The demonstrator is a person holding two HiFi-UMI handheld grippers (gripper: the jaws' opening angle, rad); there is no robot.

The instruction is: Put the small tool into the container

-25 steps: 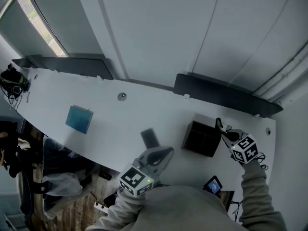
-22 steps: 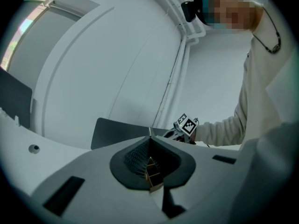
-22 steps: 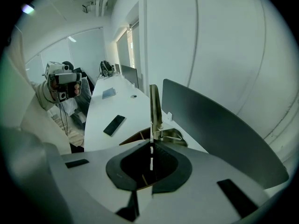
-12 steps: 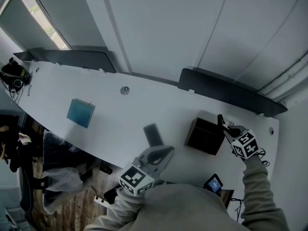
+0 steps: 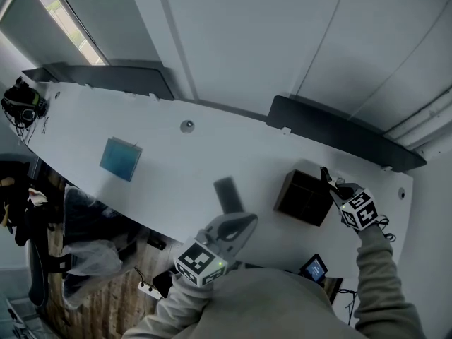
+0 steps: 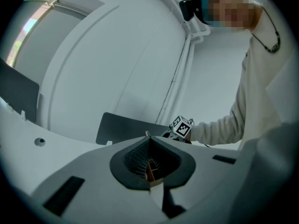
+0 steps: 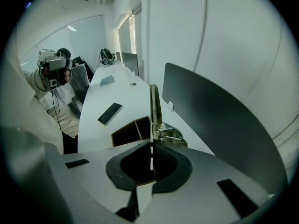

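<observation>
Right hand-held gripper [image 7: 152,146], clamped on small tool [image 7: 155,107]; long axis straight out from jaws; container [image 7: 124,135] just ahead-left, nearest this hand.

Left tongs [image 5: 246,222] closed near the torso; right tongs [image 5: 333,189], arm outstretched, pinch the small tool [image 7: 155,107].

The left tongs [image 6: 148,140], pressed together, face the right tongs [image 6: 171,132] across the white desk [image 6: 28,154].

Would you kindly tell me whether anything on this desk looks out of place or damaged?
Nothing stands out: the container sits upright, the phone lies flat, and the right hand-held gripper is shut on the small tool.
</observation>
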